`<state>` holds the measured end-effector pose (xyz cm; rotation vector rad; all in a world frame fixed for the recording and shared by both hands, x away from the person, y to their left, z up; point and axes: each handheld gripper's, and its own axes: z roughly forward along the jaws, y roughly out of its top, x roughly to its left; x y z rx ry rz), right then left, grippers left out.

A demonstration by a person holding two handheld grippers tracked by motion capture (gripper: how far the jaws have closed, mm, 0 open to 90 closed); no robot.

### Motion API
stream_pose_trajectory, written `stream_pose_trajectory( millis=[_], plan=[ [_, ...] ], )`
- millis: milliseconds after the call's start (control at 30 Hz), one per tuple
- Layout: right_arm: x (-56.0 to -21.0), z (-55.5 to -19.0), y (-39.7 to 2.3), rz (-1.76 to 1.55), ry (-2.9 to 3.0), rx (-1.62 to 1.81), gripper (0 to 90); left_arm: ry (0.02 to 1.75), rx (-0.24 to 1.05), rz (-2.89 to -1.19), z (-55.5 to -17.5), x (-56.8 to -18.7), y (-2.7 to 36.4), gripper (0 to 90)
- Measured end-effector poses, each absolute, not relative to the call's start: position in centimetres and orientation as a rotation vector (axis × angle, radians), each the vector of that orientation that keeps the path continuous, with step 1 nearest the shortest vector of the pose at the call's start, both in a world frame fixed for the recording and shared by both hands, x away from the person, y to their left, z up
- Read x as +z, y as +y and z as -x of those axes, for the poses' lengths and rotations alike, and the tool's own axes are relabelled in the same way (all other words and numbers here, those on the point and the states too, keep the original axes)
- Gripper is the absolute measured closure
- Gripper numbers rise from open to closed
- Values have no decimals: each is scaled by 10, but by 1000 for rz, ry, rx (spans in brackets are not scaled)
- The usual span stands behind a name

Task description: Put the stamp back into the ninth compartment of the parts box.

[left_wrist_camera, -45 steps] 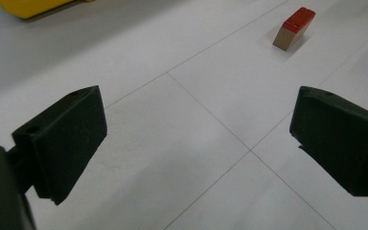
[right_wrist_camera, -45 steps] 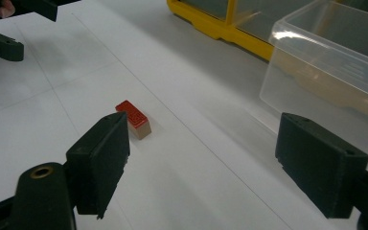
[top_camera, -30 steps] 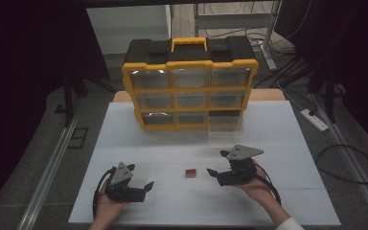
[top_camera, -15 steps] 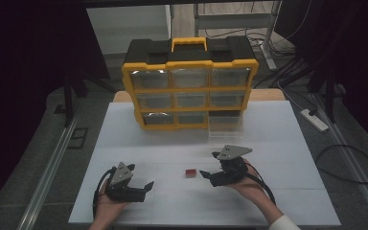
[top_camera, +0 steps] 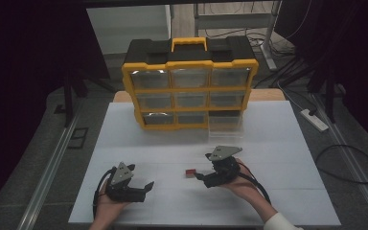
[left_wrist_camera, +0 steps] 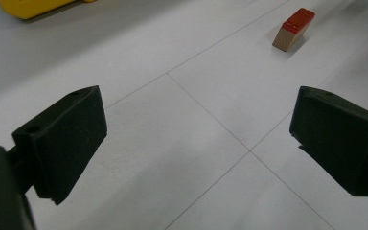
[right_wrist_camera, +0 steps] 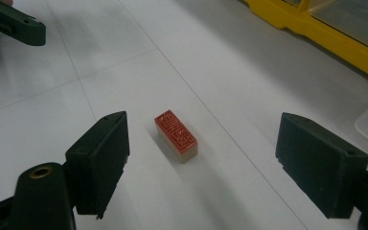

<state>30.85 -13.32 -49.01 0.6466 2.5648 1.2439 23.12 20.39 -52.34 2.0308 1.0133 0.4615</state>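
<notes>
A small wooden block point(right_wrist_camera: 176, 136) — rectangular, its top face red with a carved relief pattern — lies on the smooth white table point(top_camera: 278, 143), between the spread jaws of the right gripper point(right_wrist_camera: 201, 160) and untouched. The left gripper point(left_wrist_camera: 199, 143) sits well apart — matte black jaws wide open over bare tabletop.

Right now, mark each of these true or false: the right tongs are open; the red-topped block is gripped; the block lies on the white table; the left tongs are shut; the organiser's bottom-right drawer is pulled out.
1. The right tongs are open. True: the jaws stand wide apart.
2. The red-topped block is gripped. False: it lies free ahead of the right tongs, touched by neither jaw.
3. The block lies on the white table. True.
4. The left tongs are shut. False: their jaws are wide open, with bare table between them.
5. The bottom-right drawer of the yellow organiser is pulled out. True: the clear drawer juts forward onto the table.
</notes>
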Motion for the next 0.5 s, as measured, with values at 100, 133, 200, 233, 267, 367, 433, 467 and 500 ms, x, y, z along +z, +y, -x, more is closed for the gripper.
stream_pose_trajectory(
  millis=[100,133,200,233,267,367,433,467,500],
  plan=[
    [-491,-309,-130,-645,2574,1243,194,1014,462,-2030,-231,-523,204,58],
    [-491,-310,-129,-644,2576,1242,194,1014,463,-2030,-231,-523,204,58],
    [-491,-310,-128,-640,2583,1238,194,1013,461,-2030,-231,-523,204,58],
    [-492,-311,-126,-639,2588,1235,194,1013,460,-2030,-231,-524,204,58],
    [-492,-311,-126,-637,2592,1232,193,1013,460,-2030,-231,-524,204,58],
    [-494,-312,-123,-629,2608,1216,193,1013,461,-2031,-231,-524,203,58],
    [-496,-312,-120,-624,2616,1210,193,1012,460,-2031,-231,-524,203,58],
    [-496,-312,-120,-624,2616,1210,193,1012,460,-2031,-231,-524,203,58],
    [-496,-313,-119,-620,2621,1204,193,1012,460,-2030,-231,-524,203,58]
  ],
)
